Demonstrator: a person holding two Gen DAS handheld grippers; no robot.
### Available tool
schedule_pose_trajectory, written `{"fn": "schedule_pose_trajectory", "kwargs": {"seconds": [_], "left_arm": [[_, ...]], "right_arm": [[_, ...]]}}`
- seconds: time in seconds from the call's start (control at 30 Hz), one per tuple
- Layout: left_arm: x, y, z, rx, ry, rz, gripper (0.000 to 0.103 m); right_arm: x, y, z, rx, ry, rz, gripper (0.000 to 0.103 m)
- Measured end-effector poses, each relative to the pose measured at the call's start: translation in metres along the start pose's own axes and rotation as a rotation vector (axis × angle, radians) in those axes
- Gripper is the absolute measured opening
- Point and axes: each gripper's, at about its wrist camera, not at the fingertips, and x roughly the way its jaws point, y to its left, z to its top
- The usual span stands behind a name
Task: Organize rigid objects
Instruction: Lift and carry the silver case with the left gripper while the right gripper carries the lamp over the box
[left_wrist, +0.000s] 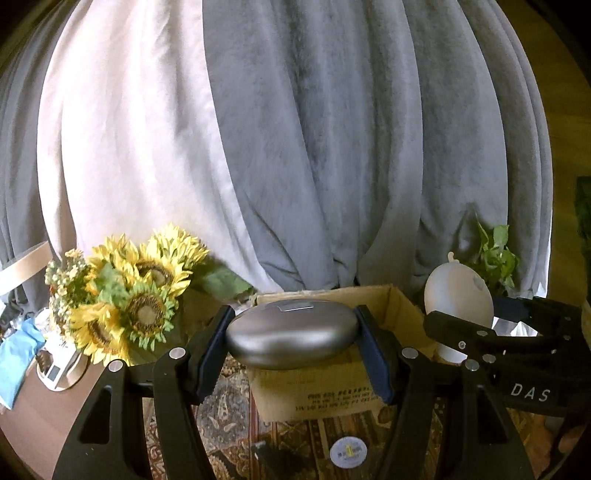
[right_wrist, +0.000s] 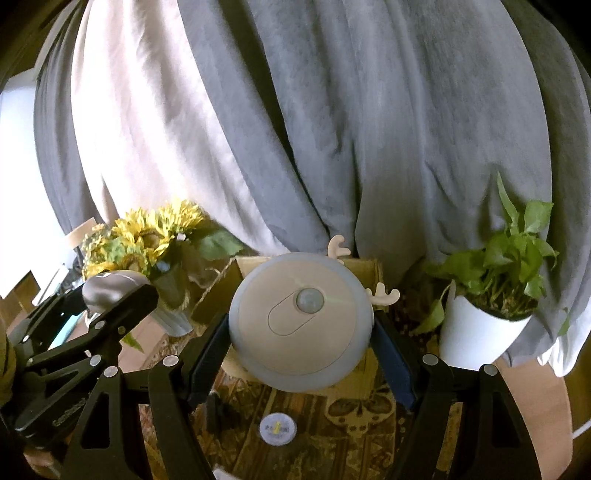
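Left wrist view: the left tool clamps a grey oval case just above the open cardboard box; lower it level before letting go.

Right wrist view: the right tool grips a round antlered sensor light before the same box; I'd let one tool enter first

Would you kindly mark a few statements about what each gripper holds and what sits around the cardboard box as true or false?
1. The left gripper grips a grey oval case. True.
2. The right gripper is empty. False: it holds a round antlered night light.
3. Sunflowers stand left of the cardboard box. True.
4. The potted plant has a black pot. False: the pot is white.
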Motion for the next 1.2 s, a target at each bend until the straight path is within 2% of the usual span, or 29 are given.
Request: {"fn": "schedule_pose_trajectory", "kwargs": {"seconds": [0.43, 0.7, 1.2], "left_arm": [[0.043, 0.004, 0.015, -0.002, 0.035, -0.024, 0.064], [0.069, 0.006, 0.022, 0.021, 0.075, -0.02, 0.064], [0.144, 0.01, 0.015, 0.021, 0.31, -0.084, 0.064]], "right_arm": [[0.03, -0.006, 0.017, 0.005, 0.014, -0.01, 0.076], [0.06, -0.018, 0.031, 0.004, 0.061, -0.022, 0.076], [0.136, -0.036, 0.035, 0.024, 0.272, -0.004, 0.076]]}}
